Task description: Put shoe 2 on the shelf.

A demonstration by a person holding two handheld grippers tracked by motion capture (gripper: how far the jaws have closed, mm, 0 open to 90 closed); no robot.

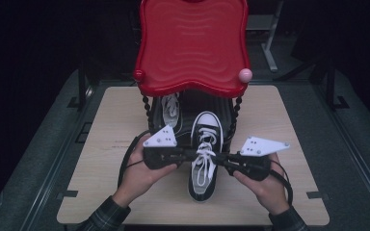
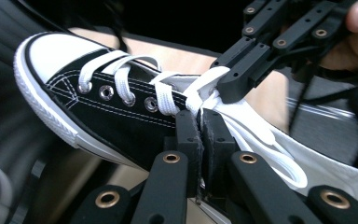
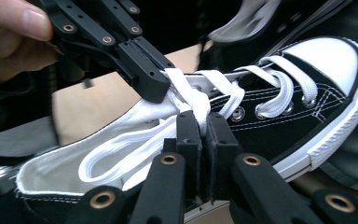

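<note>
Shoe (image 1: 204,156) in the middle of the table (image 1: 115,115), toe pointing far, heel near, its long axis running straight away from the person. Its white lace (image 2: 205,100) is pinched on both sides: the left gripper (image 1: 189,155) is clamped on one strand, the right gripper (image 1: 220,160) on the other, tips nearly meeting over the tongue. Both hands sit equally close, so the pull, I'd say, goes outward, left and right. A second shoe (image 1: 169,109) waits under the red chair (image 1: 192,45).

The left gripper (image 2: 200,122) pinches a white lace (image 2: 193,100) on the black-and-white sneaker (image 2: 107,116), while the right gripper (image 2: 235,81) clamps the lace just beside it.
</note>
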